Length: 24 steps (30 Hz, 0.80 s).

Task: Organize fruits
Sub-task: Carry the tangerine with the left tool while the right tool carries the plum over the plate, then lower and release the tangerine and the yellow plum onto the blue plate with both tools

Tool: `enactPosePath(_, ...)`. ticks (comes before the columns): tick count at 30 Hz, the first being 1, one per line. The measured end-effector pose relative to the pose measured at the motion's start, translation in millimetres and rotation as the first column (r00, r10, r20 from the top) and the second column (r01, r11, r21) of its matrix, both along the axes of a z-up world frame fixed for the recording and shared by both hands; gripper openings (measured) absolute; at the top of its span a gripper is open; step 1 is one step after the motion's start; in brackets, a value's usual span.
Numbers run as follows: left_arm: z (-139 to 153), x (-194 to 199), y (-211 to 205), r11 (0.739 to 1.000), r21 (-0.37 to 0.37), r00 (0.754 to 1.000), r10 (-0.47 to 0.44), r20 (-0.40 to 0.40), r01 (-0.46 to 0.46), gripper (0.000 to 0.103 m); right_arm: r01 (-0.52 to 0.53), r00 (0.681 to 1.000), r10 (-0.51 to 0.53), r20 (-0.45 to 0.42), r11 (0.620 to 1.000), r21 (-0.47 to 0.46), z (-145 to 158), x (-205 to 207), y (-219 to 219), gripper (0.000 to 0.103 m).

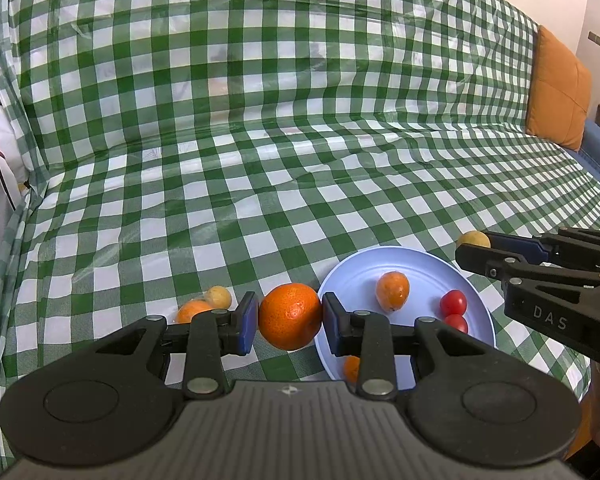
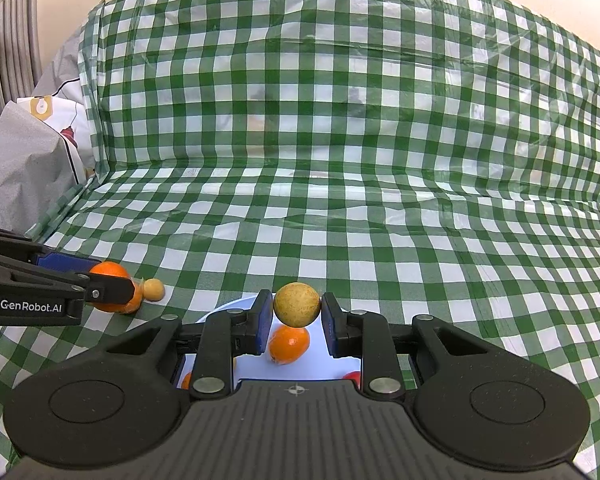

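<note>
Left gripper [image 1: 290, 322] clenched on the orange [image 1: 290, 316], raised beside the plate [image 1: 476, 292] edge, likely for dropping in; right gripper [image 2: 296, 316] clenched on a yellowish fruit [image 2: 297, 304] above the plate, likewise; other fruit already inside.

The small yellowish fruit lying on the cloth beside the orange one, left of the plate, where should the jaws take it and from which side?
Probably across its round middle, coming from above. The yellowish fruit lies on the cloth touching an orange fruit on its near left, so set the jaws along the free sides, away from that neighbour.
</note>
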State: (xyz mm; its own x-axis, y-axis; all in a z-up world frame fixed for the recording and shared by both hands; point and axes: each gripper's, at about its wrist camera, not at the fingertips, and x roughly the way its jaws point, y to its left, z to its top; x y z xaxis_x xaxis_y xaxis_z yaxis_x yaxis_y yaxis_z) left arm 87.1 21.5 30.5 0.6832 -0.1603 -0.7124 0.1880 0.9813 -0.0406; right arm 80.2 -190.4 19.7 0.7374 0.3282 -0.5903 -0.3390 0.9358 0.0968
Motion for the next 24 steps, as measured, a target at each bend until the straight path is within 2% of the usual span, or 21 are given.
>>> enactPosePath(24,0.8,-1.7,-1.5,1.000,0.001,1.000,-0.002,0.001,0.002,0.038,0.005,1.000,-0.005,0.001,1.000,-0.004,-1.1,-0.2,1.5,0.028)
